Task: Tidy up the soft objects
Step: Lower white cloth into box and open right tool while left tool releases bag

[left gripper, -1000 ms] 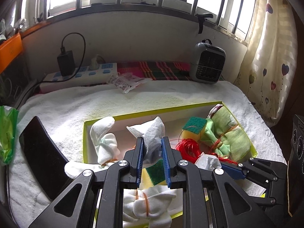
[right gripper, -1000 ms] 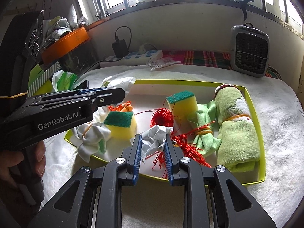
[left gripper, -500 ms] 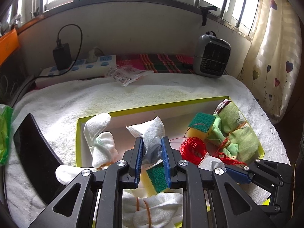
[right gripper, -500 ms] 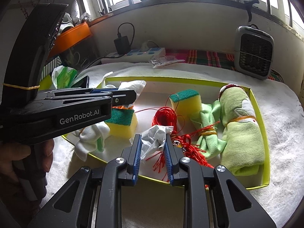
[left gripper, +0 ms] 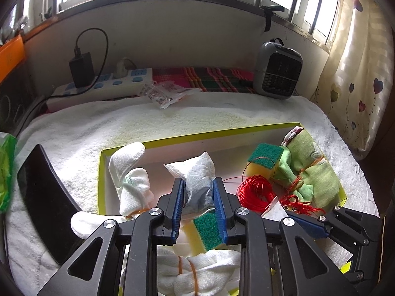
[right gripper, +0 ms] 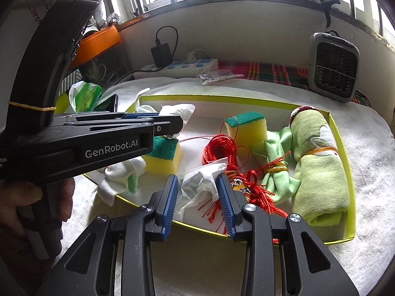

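Snagging is looking like the nearest risk. The right tongs (right gripper: 197, 177) have just been opening, with the tissue (right gripper: 200, 185) sitting loosely between the blue pads. It is brushing the right pad and standing just clear of the left one. Red tassel (right gripper: 259, 194) threads are trailing under the tissue and beside that right pad, so a careless pull-back could be dragging thread out with it. The tissue is also hanging right above the tray's near rim (right gripper: 197, 227), so a nudge could be tipping it out onto the white cover.

The left tongs (left gripper: 199, 181) have likewise just been opening. The wad (left gripper: 197, 172) is filling their gap and touching both pads, so the grip is easing rather than fully let go. Being soft, the wad may be clinging to the ribbed pads and lifting again as the tongs are leaving. It could also be rolling off the sponge (left gripper: 207, 227) lying directly beneath.

The two tongs are working close together, so a bump between them is possible.

The wad is poking up and forward from the left pads, over the tray's left half. Farther in, the cord (right gripper: 217, 148) coil is resting just beyond the tissue.
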`<state>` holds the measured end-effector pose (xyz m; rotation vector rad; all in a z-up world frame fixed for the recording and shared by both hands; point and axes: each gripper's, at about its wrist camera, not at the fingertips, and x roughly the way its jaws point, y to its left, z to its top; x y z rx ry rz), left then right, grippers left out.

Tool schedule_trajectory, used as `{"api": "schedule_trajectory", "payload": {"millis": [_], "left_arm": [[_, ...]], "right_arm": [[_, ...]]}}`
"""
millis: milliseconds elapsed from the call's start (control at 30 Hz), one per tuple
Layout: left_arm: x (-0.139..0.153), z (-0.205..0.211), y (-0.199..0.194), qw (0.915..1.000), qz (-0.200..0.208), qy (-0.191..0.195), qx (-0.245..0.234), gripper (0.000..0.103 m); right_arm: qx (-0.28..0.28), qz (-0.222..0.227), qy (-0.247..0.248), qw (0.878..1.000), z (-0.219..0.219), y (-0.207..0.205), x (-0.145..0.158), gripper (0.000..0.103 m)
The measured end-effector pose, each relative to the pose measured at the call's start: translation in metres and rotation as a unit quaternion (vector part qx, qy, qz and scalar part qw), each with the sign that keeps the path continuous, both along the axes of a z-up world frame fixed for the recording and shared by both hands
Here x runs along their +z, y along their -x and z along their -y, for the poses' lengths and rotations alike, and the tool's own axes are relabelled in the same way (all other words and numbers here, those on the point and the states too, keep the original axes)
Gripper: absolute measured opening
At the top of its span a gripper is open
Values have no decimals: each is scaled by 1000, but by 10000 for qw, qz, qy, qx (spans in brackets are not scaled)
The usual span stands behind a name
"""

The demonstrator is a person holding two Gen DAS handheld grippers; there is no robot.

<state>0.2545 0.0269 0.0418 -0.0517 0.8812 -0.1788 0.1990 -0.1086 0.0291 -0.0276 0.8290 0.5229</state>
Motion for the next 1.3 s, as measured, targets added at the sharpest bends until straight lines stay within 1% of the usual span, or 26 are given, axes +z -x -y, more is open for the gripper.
{"api": "schedule_trajectory", "payload": {"millis": [100,167,233,400,467,633,700,833,1033,1167,1300], "left_arm": [[0,1,0,10000,6,-5,-4,26],[0,1,1,10000,10,-36,11,31],[0,1,1,10000,18,-65,21,33],[1,0,3,9999,50,-96,73,35],[2,1,4,9999,49,-125,76,37],[3,2,10,9999,66,-124,54,37],[6,3,13,9998,102,-151,79,37],[12,3,21,9997,178,-124,71,38],[19,1,36,9995,269,-105,143,38],[22,2,48,9993,304,-139,180,40],[24,1,59,9991,341,-102,235,40]], "right_arm": [[2,12,1,10000,0,1,0,38],[2,13,-14,10000,0,1,0,39],[9,12,-28,10000,1,1,0,40],[16,2,-57,10000,1,2,1,43],[13,7,-56,10000,1,3,1,44],[-22,4,-72,10000,2,5,2,44],[-44,25,-70,10000,2,7,3,47],[-97,55,-87,9999,4,11,6,49],[-144,138,-159,9997,8,18,11,50],[-153,260,-119,9995,10,26,15,54],[-206,270,-155,9993,12,30,18,55]]}}
